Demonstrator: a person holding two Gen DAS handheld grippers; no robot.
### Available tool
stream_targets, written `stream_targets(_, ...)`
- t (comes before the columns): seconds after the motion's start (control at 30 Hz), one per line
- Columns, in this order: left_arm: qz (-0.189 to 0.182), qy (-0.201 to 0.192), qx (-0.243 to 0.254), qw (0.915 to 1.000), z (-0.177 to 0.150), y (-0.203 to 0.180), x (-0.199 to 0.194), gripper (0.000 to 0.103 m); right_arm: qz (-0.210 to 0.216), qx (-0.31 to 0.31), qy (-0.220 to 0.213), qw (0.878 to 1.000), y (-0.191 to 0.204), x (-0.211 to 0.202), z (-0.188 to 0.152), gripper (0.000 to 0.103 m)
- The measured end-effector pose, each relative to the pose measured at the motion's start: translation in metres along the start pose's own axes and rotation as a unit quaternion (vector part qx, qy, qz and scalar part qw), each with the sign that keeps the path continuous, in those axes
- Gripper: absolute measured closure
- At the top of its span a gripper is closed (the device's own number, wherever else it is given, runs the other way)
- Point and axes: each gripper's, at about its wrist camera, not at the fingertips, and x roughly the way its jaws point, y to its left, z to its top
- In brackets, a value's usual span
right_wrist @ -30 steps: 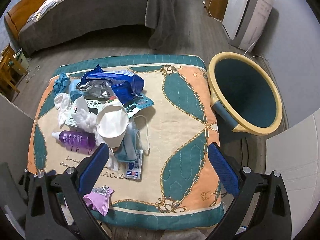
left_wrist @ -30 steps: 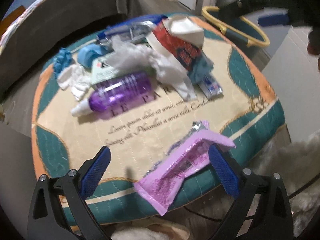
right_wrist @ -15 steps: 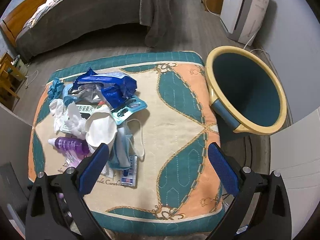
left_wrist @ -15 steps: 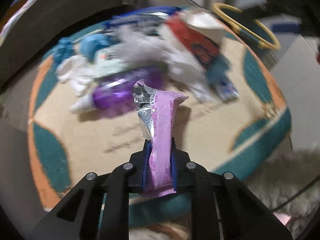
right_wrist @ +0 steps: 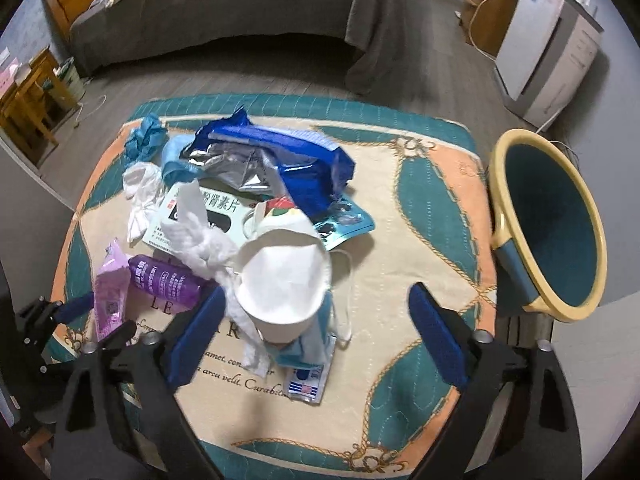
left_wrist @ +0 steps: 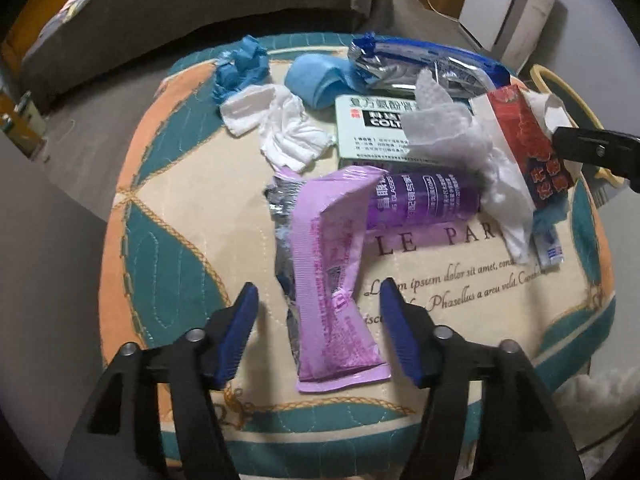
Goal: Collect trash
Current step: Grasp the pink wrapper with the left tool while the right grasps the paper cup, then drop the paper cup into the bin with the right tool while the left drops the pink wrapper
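The crinkled pink plastic wrapper (left_wrist: 334, 280) lies on the quilted table (left_wrist: 168, 240) between the left claw's (left_wrist: 318, 308) fingers, which have just been opening and stand released, clear of it.

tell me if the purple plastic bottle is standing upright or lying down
Lying down: the purple plastic bottle rests on its side on the quilted mat, its left end under the pink wrapper.

wrapper (left_wrist: 332, 276) beside bottle (left_wrist: 424, 200), bin (right_wrist: 556, 224) right

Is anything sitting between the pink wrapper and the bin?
Yes. The pile lies between the pink wrapper and the bin: purple bottle, tissues, paper cup.
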Motion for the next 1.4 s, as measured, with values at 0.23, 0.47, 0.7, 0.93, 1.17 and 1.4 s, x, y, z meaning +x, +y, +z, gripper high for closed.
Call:
stream_targets(0.23,-0.013,-0.003,-0.013,0.9998,0.001,0.013,0.002,0.061,0.000,-0.001,0.002,1.000,0.000,-0.001,0.003,0.061)
stream_targets(0.47,-0.019,-0.053,0.008,0.9984,0.016,0.005,-0.024,0.084,0.001,0.015,-0.036,0.999,-0.016,-0.028,0.008,0.061)
stream_targets(0.7,-0.041,-0.130,0.022,0.9904,0.039,-0.013,-0.075,0.084,0.003,0.022,-0.075,0.997,-0.027,-0.070,0.015,0.061)
stream_targets(0.93,-0.056,-0.156,0.018,0.9861,0.051,-0.026,-0.092,0.084,-0.016,0.012,-0.127,0.992,-0.040,-0.111,0.020,0.061)
stream_targets(1.17,-0.059,-0.154,0.026,0.9859,0.051,-0.045,-0.097,0.084,-0.019,0.032,-0.141,0.989,-0.067,-0.122,0.023,0.061)
stream_targets(1.4,-0.068,-0.156,0.057,0.9838,0.061,-0.088,-0.099,0.084,-0.027,0.048,-0.146,0.988,-0.105,-0.124,0.022,0.061)
